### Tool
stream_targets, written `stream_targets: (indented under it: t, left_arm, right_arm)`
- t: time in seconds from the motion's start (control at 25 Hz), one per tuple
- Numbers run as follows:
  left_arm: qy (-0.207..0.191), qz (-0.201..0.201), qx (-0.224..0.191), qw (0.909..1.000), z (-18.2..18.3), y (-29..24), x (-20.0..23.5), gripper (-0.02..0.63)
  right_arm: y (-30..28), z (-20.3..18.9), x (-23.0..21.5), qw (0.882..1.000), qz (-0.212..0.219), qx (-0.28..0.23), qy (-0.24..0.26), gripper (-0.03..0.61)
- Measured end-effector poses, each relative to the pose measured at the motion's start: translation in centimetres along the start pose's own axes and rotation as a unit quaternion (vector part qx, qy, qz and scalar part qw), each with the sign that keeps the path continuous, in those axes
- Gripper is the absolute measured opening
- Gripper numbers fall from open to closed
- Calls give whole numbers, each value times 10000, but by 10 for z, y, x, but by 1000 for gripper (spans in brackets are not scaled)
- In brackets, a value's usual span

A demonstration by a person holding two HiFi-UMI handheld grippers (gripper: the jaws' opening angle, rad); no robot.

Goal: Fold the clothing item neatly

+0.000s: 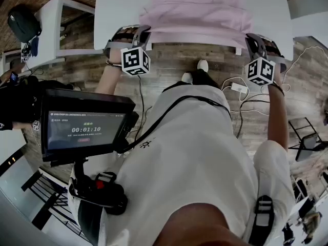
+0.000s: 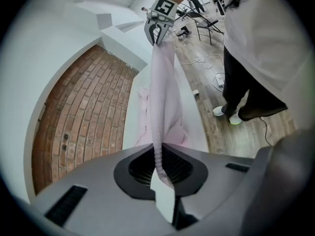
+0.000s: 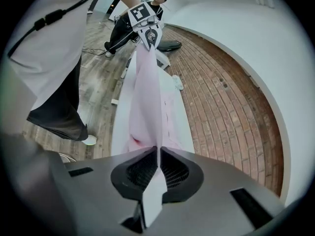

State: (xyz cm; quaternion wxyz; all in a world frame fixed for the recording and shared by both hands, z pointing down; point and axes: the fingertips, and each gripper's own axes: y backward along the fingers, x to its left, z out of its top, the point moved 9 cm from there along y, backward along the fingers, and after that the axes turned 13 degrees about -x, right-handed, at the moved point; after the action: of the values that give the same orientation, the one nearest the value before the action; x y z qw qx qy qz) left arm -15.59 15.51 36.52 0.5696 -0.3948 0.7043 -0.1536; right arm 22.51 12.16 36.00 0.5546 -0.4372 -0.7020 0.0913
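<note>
A pale pink garment [image 1: 197, 9] lies on the white table [image 1: 113, 9], its near edge hanging over the table's front. My left gripper [image 1: 129, 36] is shut on that edge at the left. At the right, my right gripper [image 1: 259, 44] is shut on the same edge. In the left gripper view the cloth [image 2: 162, 92] runs taut from my left gripper [image 2: 158, 162] up to the right gripper [image 2: 158, 29]. The right gripper view shows the same stretched band of cloth [image 3: 145, 97] between my right gripper [image 3: 158, 156] and the left gripper [image 3: 150, 36].
A screen [image 1: 84, 129] on a rig hangs in front of my body at the left. Cables and a white power strip [image 1: 238, 87] lie on the wooden floor. A second white table [image 1: 51, 19] with a black bag [image 1: 23, 22] stands at the left; folding chairs [image 1: 307, 137] at the right.
</note>
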Motion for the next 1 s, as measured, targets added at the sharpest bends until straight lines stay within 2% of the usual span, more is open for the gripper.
stream_targets:
  t: [0.24, 0.44, 0.56, 1.0]
  left_arm:
    - [-477, -64, 125, 9988, -9, -14, 55, 28]
    - [-634, -209, 280, 9974, -24, -76, 117, 28]
    - [-708, -355, 380, 9961, -36, -112, 140, 28]
    - [-336, -947, 820, 9915, -90, -226, 168, 28]
  right_arm:
    - [-19, -6, -48, 9994, -98, 9, 341, 23]
    - [-76, -45, -107, 9990, 88, -22, 430, 23]
    - [-110, -65, -127, 9987, 269, -60, 418, 23]
    - [-223, -118, -157, 9943, 1015, -183, 281, 23]
